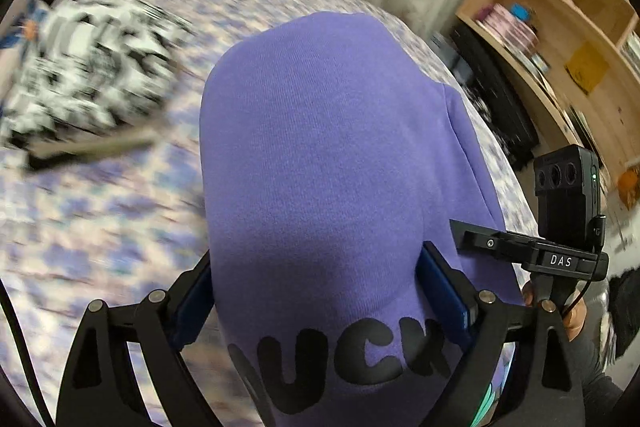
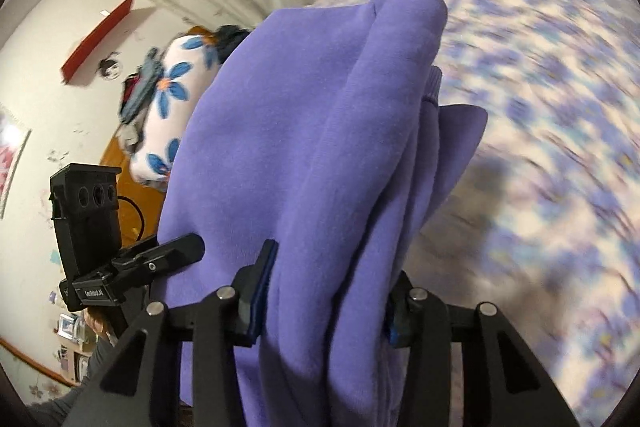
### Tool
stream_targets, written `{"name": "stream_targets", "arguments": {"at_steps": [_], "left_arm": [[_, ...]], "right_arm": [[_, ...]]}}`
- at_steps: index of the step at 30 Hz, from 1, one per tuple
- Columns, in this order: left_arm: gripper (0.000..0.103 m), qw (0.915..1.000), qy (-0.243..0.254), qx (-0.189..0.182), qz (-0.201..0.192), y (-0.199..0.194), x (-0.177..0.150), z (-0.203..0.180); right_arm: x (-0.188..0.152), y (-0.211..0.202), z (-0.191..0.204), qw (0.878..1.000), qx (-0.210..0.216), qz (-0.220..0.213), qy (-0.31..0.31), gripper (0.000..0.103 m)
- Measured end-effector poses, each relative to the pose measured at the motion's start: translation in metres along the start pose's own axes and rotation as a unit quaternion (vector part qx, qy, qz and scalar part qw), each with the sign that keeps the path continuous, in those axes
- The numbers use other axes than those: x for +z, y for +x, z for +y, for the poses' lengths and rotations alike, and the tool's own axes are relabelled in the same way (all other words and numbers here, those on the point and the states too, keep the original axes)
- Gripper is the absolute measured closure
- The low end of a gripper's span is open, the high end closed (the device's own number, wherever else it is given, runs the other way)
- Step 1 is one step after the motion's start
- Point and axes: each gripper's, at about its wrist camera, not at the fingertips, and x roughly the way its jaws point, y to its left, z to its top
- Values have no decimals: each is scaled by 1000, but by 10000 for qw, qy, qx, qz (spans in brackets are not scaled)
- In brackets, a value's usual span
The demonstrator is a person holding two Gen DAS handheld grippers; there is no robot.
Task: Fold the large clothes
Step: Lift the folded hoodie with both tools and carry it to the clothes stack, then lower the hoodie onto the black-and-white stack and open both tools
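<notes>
A purple sweatshirt (image 1: 320,155) with black lettering hangs over my left gripper (image 1: 316,291), whose blue-padded jaws are shut on its fabric. The same sweatshirt (image 2: 304,155) is bunched in thick folds in my right gripper (image 2: 324,303), also shut on it. Both grippers hold it lifted above the bed with the purple floral sheet (image 1: 100,211). The right gripper's body shows at the right of the left wrist view (image 1: 568,211), and the left gripper's body at the left of the right wrist view (image 2: 92,243).
A black-and-white patterned garment (image 1: 92,67) lies on the bed's far left. A wooden shelf unit (image 1: 568,27) stands to the right. A pillow with blue flowers (image 2: 172,95) lies near the wall. The floral sheet (image 2: 540,131) spreads to the right.
</notes>
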Motion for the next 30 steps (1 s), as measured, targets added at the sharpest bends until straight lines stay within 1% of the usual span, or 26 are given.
{"name": "stream_targets", "arguments": {"at_steps": [2,3,4,5,6,8,9,10,12,14,15,16,17,18,19,20,22,23,25,26,27,28,29,30], "left_arm": [[11,9997,-14,182,-139,-24,23,31],[11,9995,-9,257,-191,-32,36,44],[11,9990,6,351,-264,-42,51,62],[11,9984,17,453,-340,-51,69,80],[11,9978,38,532,-383,-57,83,94],[11,9961,146,717,-493,-68,121,129],[11,9953,231,775,-526,-70,138,144],[11,9946,229,820,-594,-71,160,167],[11,9929,288,936,-677,-69,192,199],[11,9910,360,1072,-714,-59,219,230],[11,9906,344,1120,-709,-53,230,243],[11,9899,391,1188,-665,-42,243,263],[11,9898,375,1221,-636,-35,251,278],[10,9897,365,1258,-586,-23,260,293],[10,9889,355,1353,-499,-7,269,312],[9,9876,341,1472,-432,8,273,323],[4,9851,370,1652,-310,39,274,340],[4,9872,312,1532,-307,48,274,346],[3,9924,149,1184,-307,56,273,355],[3,9927,154,1153,-317,56,271,353],[3,9923,190,1181,-319,55,269,351],[2,9907,273,1285,-345,52,269,348],[0,9890,321,1397,-368,51,268,347],[0,9870,374,1510,-406,47,265,342]], "right_arm": [[29,31,33,9997,177,-23,-169,60],[38,40,42,9995,236,-46,-216,60],[38,40,42,9995,236,-46,-216,60],[68,70,66,9986,387,-136,-344,60],[83,86,77,9980,462,-190,-384,60],[121,123,96,9968,633,-312,-375,60],[131,134,100,9964,685,-352,-353,60],[149,153,105,9956,770,-426,-317,60],[181,189,113,9944,855,-552,-287,60],[208,227,111,9934,960,-608,-144,59],[217,239,108,9932,991,-610,-65,59],[230,258,104,9926,1016,-656,51,59],[239,278,98,9921,1041,-686,153,59],[241,289,95,9921,1037,-681,203,59],[246,308,87,9924,1004,-654,280,59],[248,327,77,9932,931,-585,370,59],[246,352,58,9943,799,-471,534,59],[245,360,50,9946,757,-448,543,59],[248,362,49,9950,701,-503,495,58],[248,360,49,9955,673,-498,440,56],[249,358,50,9961,655,-448,375,55],[250,355,53,9974,545,-396,265,51],[250,351,59,9987,332,-355,128,44],[251,349,62,9992,240,-324,58,41]]}}
